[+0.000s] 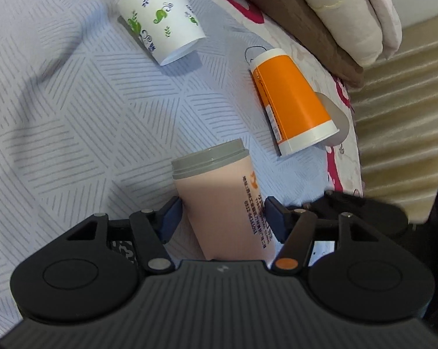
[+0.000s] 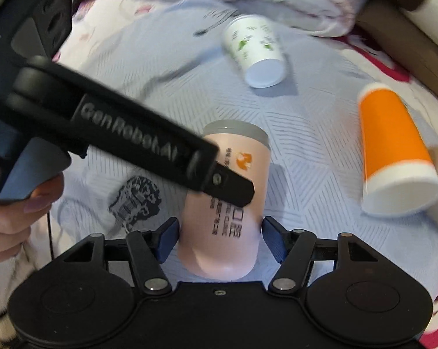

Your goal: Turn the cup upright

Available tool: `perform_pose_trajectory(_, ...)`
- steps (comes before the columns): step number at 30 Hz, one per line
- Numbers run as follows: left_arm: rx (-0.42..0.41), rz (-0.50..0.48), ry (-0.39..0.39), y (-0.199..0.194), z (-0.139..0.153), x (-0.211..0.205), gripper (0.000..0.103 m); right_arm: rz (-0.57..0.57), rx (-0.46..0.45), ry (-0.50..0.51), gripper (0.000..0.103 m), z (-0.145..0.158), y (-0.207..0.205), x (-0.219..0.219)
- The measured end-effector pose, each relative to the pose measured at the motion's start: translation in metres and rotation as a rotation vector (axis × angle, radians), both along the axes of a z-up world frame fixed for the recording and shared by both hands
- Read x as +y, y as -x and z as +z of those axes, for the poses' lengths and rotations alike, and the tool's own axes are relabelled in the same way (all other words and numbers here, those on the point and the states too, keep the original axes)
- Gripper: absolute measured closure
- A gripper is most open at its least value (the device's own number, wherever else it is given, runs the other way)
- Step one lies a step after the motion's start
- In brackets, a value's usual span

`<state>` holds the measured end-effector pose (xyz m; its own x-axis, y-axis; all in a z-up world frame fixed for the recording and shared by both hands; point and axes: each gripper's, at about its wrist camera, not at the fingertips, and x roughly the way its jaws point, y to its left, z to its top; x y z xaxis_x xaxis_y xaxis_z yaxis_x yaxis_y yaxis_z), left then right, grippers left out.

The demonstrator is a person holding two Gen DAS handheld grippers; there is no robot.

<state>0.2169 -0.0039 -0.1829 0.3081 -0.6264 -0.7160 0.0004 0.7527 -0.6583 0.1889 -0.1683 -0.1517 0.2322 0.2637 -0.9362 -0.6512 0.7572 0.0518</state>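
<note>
A pink cup [image 1: 221, 203] with a grey rim band is seen lying on a bed [image 1: 73, 116] covered by a pale sheet printed with grey hatched lines. In the left wrist view the cup is framed by the left tool [image 1: 223, 218], whose blue fingers [image 1: 171, 218] are set against the cup's two sides, so the cup appears to be pinched; whether it is lifted off the sheet cannot be told.

In the right wrist view the same pink cup [image 2: 227, 203] is seen with its closed bottom nearest the camera and its grey rim pointing away. The right tool [image 2: 220, 240] is spread, with its blue fingers [image 2: 272, 240] standing just off the cup on either side. One finger of the left tool [image 2: 230, 189] is laid across the cup's printed side, and the hand [image 2: 18, 212] holding that tool is visible left of the cup.

Beyond the pink cup, a white cup [image 1: 160, 20] with green leaf prints is lying on its side. To the right of the pink cup, an orange cup [image 1: 294, 101] with white bands is also lying on its side, near the bed's edge. Folded bedding [image 1: 335, 14] is piled beyond the orange cup.
</note>
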Motion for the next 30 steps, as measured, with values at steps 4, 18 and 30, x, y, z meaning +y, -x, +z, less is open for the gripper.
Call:
perform_pose_trajectory(4, 0.001, 0.004, 0.011, 0.000, -0.002, 0.003, 0.042, 0.052, 0.040, 0.042, 0.031, -0.004, -0.014, 0.011)
perform_pose_trajectory(18, -0.161, -0.003, 0.057, -0.004, 0.018, 0.016, 0.044, -0.112, -0.198, -0.112, 0.032, 0.010, 0.005, -0.003)
perform_pose_trajectory(30, -0.077, -0.006, 0.110, -0.021, 0.002, 0.022, 0.034, -0.193, -0.240, -0.275, 0.034, 0.014, 0.005, -0.024)
